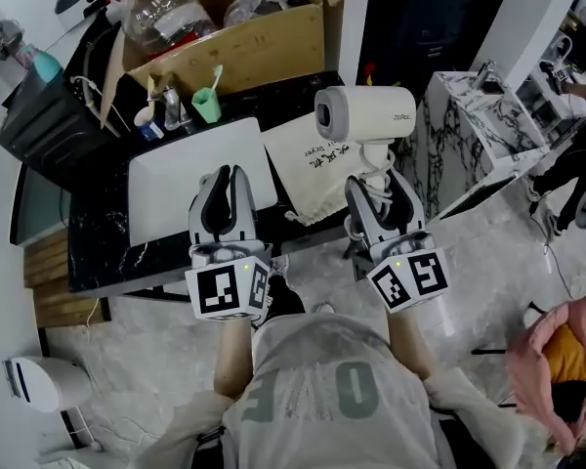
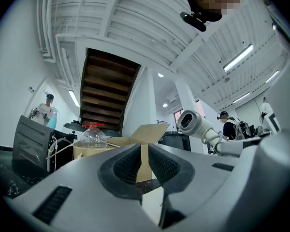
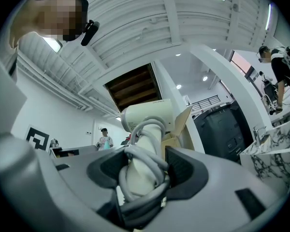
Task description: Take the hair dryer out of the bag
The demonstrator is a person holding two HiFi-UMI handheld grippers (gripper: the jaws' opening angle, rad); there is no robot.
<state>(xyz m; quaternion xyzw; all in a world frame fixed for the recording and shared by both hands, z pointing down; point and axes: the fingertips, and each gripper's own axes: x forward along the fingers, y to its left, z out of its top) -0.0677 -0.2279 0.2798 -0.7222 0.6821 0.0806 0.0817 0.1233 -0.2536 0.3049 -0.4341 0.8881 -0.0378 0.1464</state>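
A white hair dryer [image 1: 363, 113] stands upright in the air above the black counter's front edge, its nozzle end pointing left. My right gripper [image 1: 376, 189] is shut on its handle, which has the grey cord [image 3: 144, 178] coiled round it. The hair dryer [image 3: 147, 115] fills the right gripper view. A cream cloth bag [image 1: 308, 169] with dark print lies flat on the counter, just left of the dryer. My left gripper [image 1: 225, 186] hovers left of the bag over a white board. In the left gripper view the left gripper [image 2: 144, 163] has only a narrow slit between its jaws, with nothing in it.
A white board [image 1: 166, 198] lies on the black marble counter [image 1: 98, 237]. Behind it stand an open cardboard box [image 1: 244, 42], a clear plastic bottle [image 1: 166, 13] and a green cup [image 1: 207, 104] with a toothbrush. A white marble table [image 1: 479, 125] stands to the right. A pink bag [image 1: 557, 355] sits on the floor.
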